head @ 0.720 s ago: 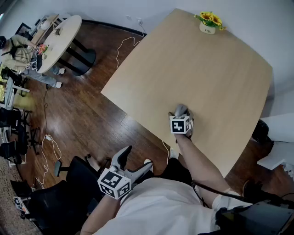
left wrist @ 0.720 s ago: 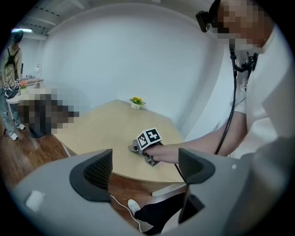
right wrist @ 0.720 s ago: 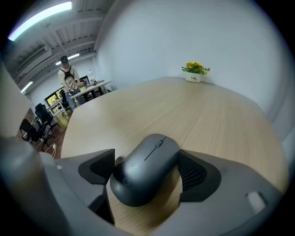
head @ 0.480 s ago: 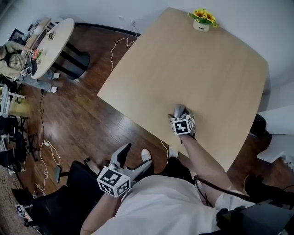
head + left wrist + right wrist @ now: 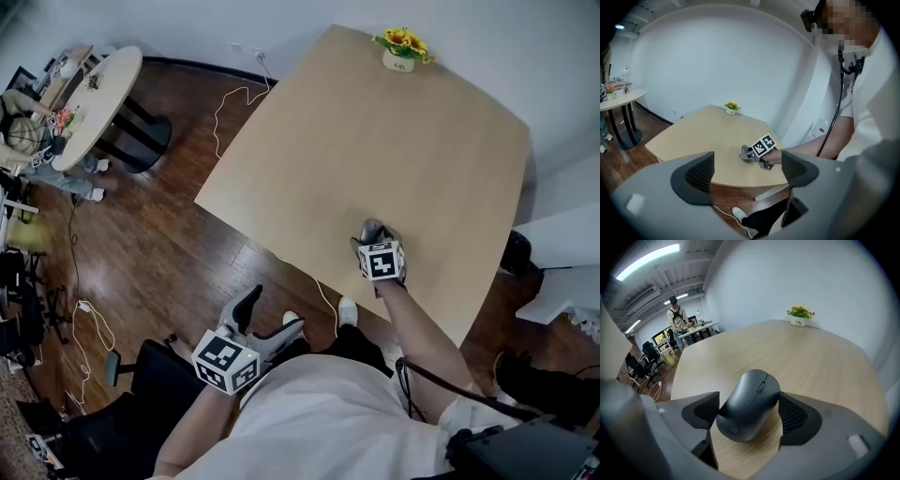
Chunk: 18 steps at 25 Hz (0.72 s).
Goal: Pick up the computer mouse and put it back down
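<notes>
A dark grey computer mouse (image 5: 750,401) lies between the pads of my right gripper (image 5: 749,417), and both pads touch its sides. The gripper is shut on it, low over the light wooden table (image 5: 375,131). I cannot tell whether the mouse rests on the wood. In the head view the mouse (image 5: 371,229) shows just ahead of the right gripper's marker cube, near the table's near edge. My left gripper (image 5: 272,315) hangs open and empty off the table, over the floor by the person's lap. From the left gripper view, the right gripper (image 5: 749,153) is seen at the table's near edge.
A small pot of yellow flowers (image 5: 398,58) stands at the table's far corner. A round white table (image 5: 94,94) and a seated person (image 5: 23,131) are at the far left. Cables (image 5: 234,103) lie on the wooden floor. A black chair (image 5: 94,417) is at the lower left.
The head camera has shifted a little. The right gripper stays around the mouse at the same spot on the table, and the left gripper hangs where it was.
</notes>
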Each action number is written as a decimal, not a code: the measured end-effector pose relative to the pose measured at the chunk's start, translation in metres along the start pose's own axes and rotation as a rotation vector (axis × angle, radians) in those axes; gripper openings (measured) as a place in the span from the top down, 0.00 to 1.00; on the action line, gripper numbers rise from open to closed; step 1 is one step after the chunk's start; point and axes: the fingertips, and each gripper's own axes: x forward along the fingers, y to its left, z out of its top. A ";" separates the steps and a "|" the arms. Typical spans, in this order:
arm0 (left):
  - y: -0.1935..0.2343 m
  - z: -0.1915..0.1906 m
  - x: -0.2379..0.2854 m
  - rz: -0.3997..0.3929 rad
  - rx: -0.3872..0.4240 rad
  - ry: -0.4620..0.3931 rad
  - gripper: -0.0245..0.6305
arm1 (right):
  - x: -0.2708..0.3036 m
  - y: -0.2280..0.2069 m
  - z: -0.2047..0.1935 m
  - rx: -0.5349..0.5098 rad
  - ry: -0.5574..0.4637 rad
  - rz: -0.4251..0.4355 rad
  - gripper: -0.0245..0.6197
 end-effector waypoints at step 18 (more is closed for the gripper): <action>-0.012 -0.005 -0.006 -0.015 0.027 0.000 0.32 | -0.021 -0.012 -0.005 0.027 -0.047 -0.035 0.42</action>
